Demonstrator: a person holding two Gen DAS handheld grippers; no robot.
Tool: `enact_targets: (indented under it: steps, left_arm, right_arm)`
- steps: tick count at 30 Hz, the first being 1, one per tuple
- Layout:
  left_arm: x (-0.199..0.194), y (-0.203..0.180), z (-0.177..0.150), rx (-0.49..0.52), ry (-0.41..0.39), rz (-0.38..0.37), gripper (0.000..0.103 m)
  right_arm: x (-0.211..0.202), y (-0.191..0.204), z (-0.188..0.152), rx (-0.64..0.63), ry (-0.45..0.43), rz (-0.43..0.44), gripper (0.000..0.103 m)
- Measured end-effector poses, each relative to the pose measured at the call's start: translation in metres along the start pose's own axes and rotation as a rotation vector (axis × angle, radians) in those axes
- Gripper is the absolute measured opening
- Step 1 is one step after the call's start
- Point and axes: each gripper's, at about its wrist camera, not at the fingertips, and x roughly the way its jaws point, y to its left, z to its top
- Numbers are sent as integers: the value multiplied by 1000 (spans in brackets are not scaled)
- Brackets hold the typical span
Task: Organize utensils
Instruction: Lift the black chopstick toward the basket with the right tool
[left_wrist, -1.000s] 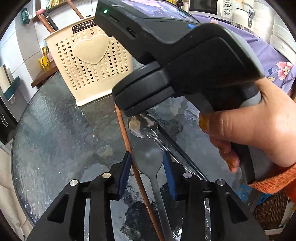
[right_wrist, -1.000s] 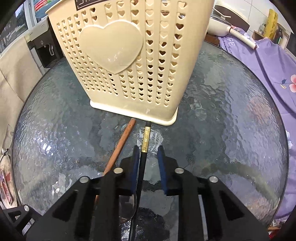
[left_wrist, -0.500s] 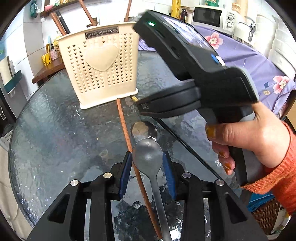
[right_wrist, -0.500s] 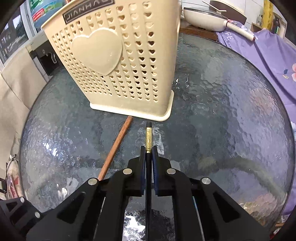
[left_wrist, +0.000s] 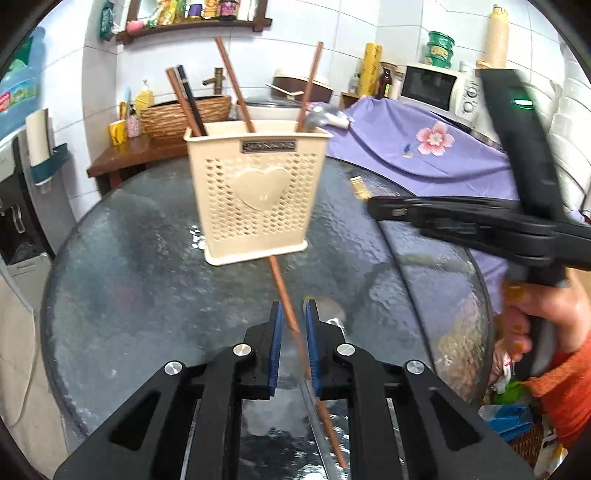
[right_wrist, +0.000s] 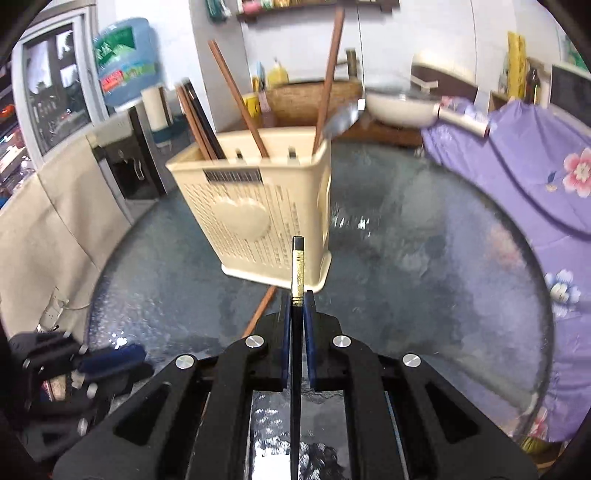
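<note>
Both grippers risen, right gripper (right_wrist: 297, 295) clamps black chopstick (right_wrist: 297, 258), spoon seemingly gone.

The cream utensil basket (right_wrist: 258, 206) is smeared by motion blur in the right wrist view, so its perforations and label cannot be read. The black chopstick (right_wrist: 296, 332) runs off the bottom edge there, its far length unseen. In the left wrist view the spoon (left_wrist: 314, 424) shows only as a blurred handle sliver beside one blue pad; whether the pads press it cannot be told. The brown chopstick (left_wrist: 284, 295) passes behind the basket's base.
</note>
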Motion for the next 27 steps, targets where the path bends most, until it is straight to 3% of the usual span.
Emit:
enact_targets:
  steps: [4, 6, 7, 8, 11, 21, 27]
  left_arm:
    - [9, 12, 0, -29, 20, 10, 15]
    - [14, 19, -1, -39, 29, 32, 30]
    - [17, 21, -3, -36, 36, 55, 46]
    - [18, 19, -6, -34, 43, 71, 54]
    - [27, 22, -13, -56, 91, 62, 55]
    - [68, -14, -34, 0, 171, 65, 55]
    - [77, -18, -34, 6, 165, 97, 31]
  right_arm:
    - [-11, 3, 0, -15, -16, -8, 8]
    - [-14, 2, -1, -9, -18, -10, 8]
    - [-14, 2, -2, -6, -18, -10, 8]
    - [-13, 1, -2, -3, -18, -9, 8]
    - [-10, 0, -3, 3, -9, -10, 8]
    - [-3, 0, -7, 15, 12, -7, 8]
    - [0, -1, -8, 20, 22, -1, 8]
